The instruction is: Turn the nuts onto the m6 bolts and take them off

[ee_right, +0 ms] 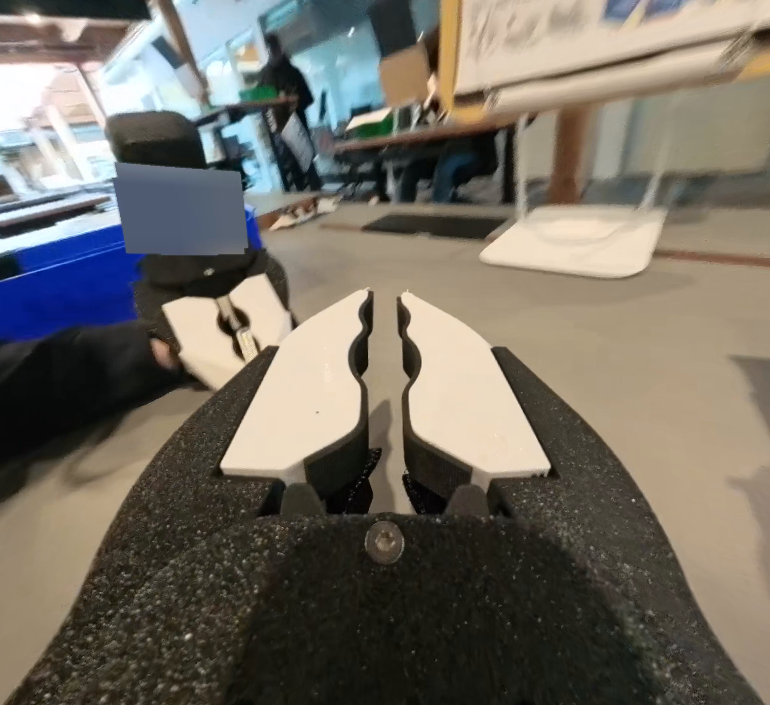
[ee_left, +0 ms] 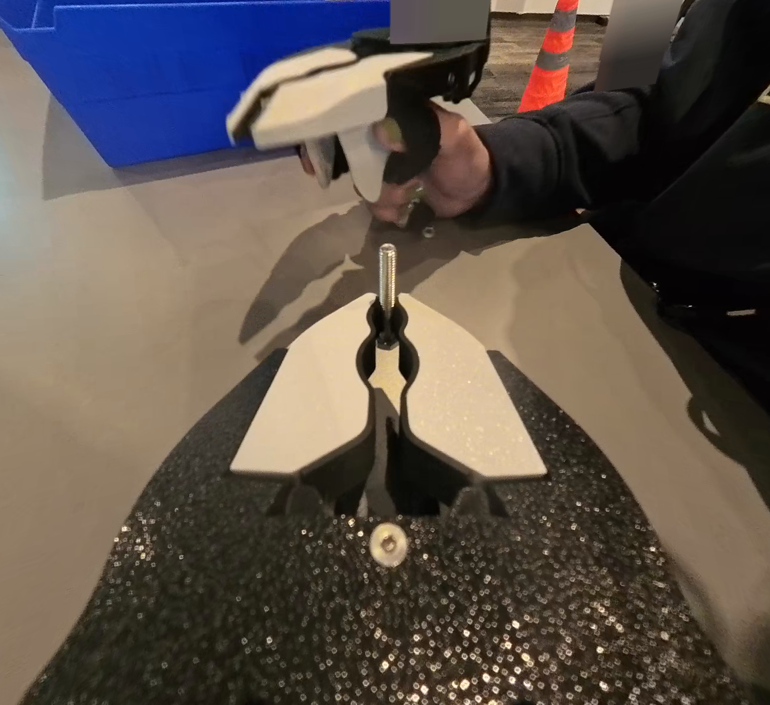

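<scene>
The threaded silver bolt stands clamped between the white fingers of the left gripper, caught near its head end in the scalloped notch close to the fingertips. Its hex head sits just behind that notch, inside the gap, and the bare threaded shank pokes straight out past the tips over the grey table. No nut is on the threads that show.

Beyond the bolt's tip, a single small nut lies flat on the table, in the shadow close under the person's right hand. That hand, in a dark sleeve, grips the handle of the right gripper, which is held up off the table, further out than the bolt, with its fingers pointing off to the bolt's left. In the right wrist view its jaws stand slightly parted, a narrow strip of table showing between them and nothing held; the right gripper points past the bolt, which shows low to its left in the other gripper's fingers.

Further back from the bolt and to its left, a blue plastic bin sits on the table. Off to the bolt's right, on the floor beyond the table edge, stands an orange traffic cone.
</scene>
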`<state>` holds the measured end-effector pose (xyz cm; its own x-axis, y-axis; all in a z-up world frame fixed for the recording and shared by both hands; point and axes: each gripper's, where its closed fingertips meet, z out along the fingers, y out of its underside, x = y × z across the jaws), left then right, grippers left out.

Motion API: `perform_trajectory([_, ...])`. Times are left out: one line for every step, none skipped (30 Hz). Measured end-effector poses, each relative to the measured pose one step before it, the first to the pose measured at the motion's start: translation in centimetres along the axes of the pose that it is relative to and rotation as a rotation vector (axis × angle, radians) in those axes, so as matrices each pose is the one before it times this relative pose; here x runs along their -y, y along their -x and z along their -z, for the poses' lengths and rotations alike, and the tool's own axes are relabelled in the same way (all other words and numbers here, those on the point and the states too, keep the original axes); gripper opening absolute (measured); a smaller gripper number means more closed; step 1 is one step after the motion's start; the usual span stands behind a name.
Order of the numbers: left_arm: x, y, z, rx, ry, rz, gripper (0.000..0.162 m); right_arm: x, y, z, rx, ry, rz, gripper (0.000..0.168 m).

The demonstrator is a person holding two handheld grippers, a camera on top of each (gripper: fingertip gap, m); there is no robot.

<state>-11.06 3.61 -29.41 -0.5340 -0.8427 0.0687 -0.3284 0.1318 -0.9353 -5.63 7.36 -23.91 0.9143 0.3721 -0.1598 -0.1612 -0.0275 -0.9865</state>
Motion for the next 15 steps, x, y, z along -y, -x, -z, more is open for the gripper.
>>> perform_trajectory([-0.006,-0.004,0.002,-0.0007,0.0006,0.0011,0.005,0.284,-0.231,0.212,-0.0225,-0.0135,0.0266,0.011])
perform_trajectory([-0.003,0.000,0.001,-0.0001,0.0002,-0.0001,0.005,0.227,-0.061,0.234,-0.0113,0.0011,0.0245,0.011])
perform_trajectory([0.002,-0.008,0.005,-0.0002,-0.0004,0.0000,0.005,0.127,0.111,0.296,0.0037,0.0167,0.0134,0.011])
perform_trajectory([0.000,-0.007,0.010,-0.0007,-0.0004,0.0002,0.005,0.019,0.197,0.388,0.0125,0.0289,0.0023,0.012])
perform_trajectory([0.012,-0.003,0.011,-0.0009,-0.0004,0.0009,0.005,-0.177,0.286,0.515,0.0208,0.0403,-0.0015,0.014])
perform_trajectory([0.003,0.000,0.007,-0.0008,-0.0004,0.0009,0.005,-0.537,0.280,0.648,0.0210,0.0570,-0.0004,0.015])
perform_trajectory([-0.001,-0.010,0.007,-0.0004,-0.0002,-0.0001,0.005,-0.918,0.157,0.742,0.0119,0.0731,0.0000,0.017])
perform_trajectory([-0.001,-0.005,0.001,-0.0002,0.0001,0.0003,0.005,-1.175,0.219,0.812,0.0142,0.0768,0.0048,0.018])
perform_trajectory([-0.006,-0.002,-0.003,-0.0005,0.0007,0.0002,0.005,-1.314,0.270,0.807,0.0136,0.0726,0.0084,0.018])
perform_trajectory([-0.012,-0.010,-0.010,-0.0007,0.0015,0.0003,0.005,-1.376,0.350,0.762,0.0148,0.0663,0.0100,0.018])
perform_trajectory([-0.028,-0.014,-0.014,-0.0006,0.0022,0.0002,0.005,-1.215,0.453,0.667,0.0153,0.0514,0.0119,0.019])
perform_trajectory([-0.034,-0.005,-0.015,0.0002,0.0027,-0.0008,0.005,-1.067,0.390,0.550,0.0057,0.0404,0.0099,0.019])
perform_trajectory([-0.033,-0.012,-0.031,0.0004,0.0031,-0.0012,0.005,-0.936,0.390,0.403,0.0049,0.0346,0.0086,0.019])
perform_trajectory([-0.036,-0.010,-0.019,0.0002,0.0030,-0.0012,0.005,-0.860,0.346,0.241,0.0030,0.0323,0.0081,0.019])
perform_trajectory([-0.024,-0.019,-0.017,-0.0002,0.0028,-0.0010,0.005,-0.771,0.126,0.140,-0.0093,0.0288,0.0067,0.018])
